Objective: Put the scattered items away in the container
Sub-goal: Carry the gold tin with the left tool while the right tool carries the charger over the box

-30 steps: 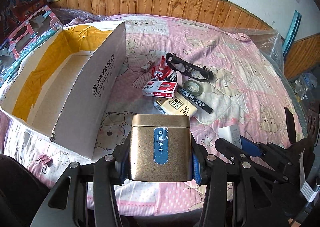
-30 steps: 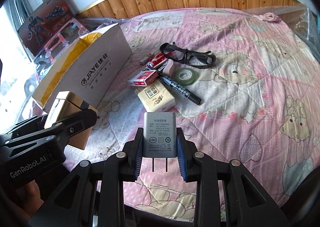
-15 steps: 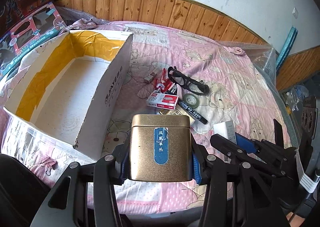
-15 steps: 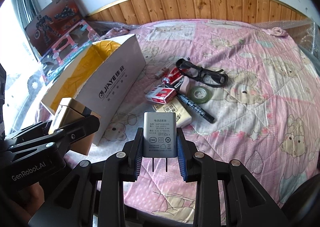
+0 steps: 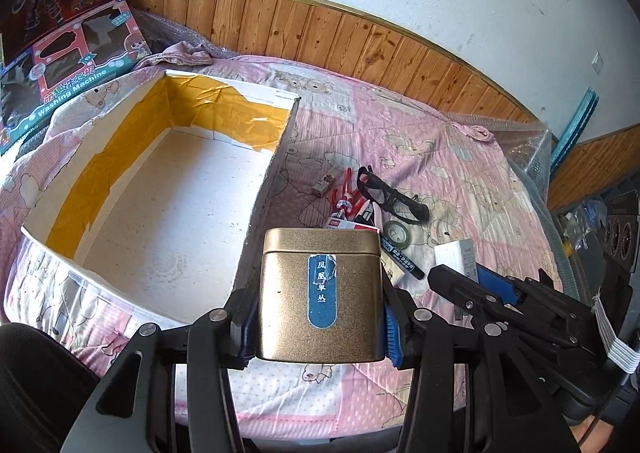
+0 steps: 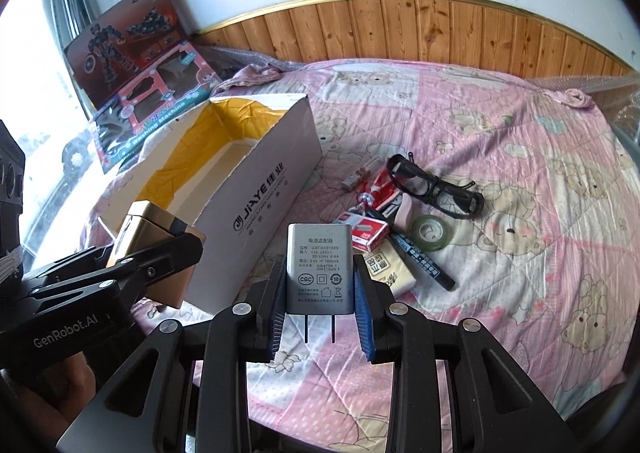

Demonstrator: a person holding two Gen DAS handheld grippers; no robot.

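My left gripper [image 5: 320, 329] is shut on a gold tea tin [image 5: 320, 293] with a blue label, held above the near right corner of the open white cardboard box [image 5: 168, 221]. The box is empty and lined with yellow tape. My right gripper [image 6: 320, 305] is shut on a grey power adapter [image 6: 319, 269], prongs pointing back, over the pink bedspread right of the box [image 6: 256, 213]. Scattered items lie beyond: black glasses [image 6: 436, 185], a green tape roll [image 6: 430, 231], a black marker [image 6: 424, 263], a red-and-white small box [image 6: 364, 229], a tissue pack [image 6: 390, 269].
Toy boxes [image 6: 144, 65] lean against the wall left of the cardboard box. A wooden panel [image 5: 360, 41] runs behind the bed. Bubble wrap [image 5: 528, 141] edges the bed at the right. Open pink bedspread [image 6: 540, 253] lies right of the items.
Both grippers have risen and shifted left toward the box with their loads; the box interior now shows far more fully in the left wrist view.
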